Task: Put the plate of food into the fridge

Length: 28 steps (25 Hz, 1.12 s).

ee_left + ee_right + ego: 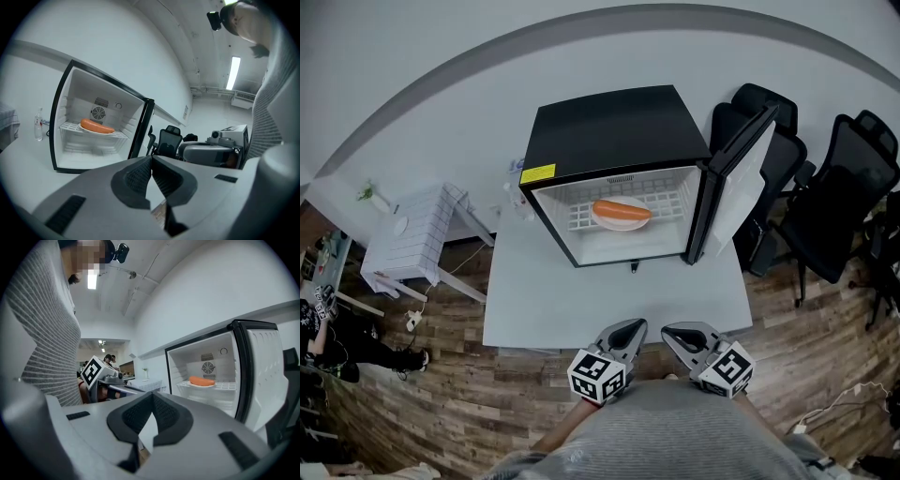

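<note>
Wall (412,75): white, plain. Floor (431,394): wood plank, brown. Pale grey table (525,300) near the wall. White slatted side table (408,234) to its left, black office chairs (853,178) to its right. Ceiling strip light (233,72) lit.

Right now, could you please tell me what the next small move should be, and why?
Probably bring the right claw over to the open door and push it shut: the plate with its sausage already sits on the wire shelf inside the fridge, and that claw is shut and empty.
</note>
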### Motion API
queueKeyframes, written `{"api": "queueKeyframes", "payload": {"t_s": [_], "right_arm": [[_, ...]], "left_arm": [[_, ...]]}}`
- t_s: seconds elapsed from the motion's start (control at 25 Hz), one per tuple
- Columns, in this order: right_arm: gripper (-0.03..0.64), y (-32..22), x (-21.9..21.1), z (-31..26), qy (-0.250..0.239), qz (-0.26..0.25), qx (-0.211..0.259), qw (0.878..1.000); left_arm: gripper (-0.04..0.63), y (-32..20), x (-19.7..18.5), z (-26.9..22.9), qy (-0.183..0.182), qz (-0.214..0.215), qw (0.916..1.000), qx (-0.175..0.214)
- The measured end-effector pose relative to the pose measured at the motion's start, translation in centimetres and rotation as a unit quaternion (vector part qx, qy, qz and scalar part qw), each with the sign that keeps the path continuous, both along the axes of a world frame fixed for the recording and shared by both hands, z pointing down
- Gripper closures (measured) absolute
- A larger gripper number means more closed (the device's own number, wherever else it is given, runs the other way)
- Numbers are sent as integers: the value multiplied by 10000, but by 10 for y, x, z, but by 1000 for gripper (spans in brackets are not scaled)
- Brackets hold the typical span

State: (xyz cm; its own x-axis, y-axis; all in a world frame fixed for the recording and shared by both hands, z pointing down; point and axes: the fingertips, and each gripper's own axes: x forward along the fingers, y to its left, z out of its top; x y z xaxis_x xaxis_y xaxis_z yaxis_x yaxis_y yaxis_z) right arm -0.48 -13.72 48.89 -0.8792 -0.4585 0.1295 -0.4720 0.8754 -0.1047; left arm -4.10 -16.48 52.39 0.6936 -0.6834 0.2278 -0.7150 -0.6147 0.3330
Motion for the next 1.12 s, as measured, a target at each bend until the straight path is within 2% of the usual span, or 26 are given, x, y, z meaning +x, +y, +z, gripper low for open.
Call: {"api": "queueKeyframes", "payload": {"t_s": [0.48,1.12], "right_arm": [[604,5,7,-1,-42,23,-108,9999],[604,4,9,-5,-111,15,17,9999]], "left_arm": [[583,6,7,4,-105,63,9999,-48],[583,9,13,6,-247,170,9995,-66]]}}
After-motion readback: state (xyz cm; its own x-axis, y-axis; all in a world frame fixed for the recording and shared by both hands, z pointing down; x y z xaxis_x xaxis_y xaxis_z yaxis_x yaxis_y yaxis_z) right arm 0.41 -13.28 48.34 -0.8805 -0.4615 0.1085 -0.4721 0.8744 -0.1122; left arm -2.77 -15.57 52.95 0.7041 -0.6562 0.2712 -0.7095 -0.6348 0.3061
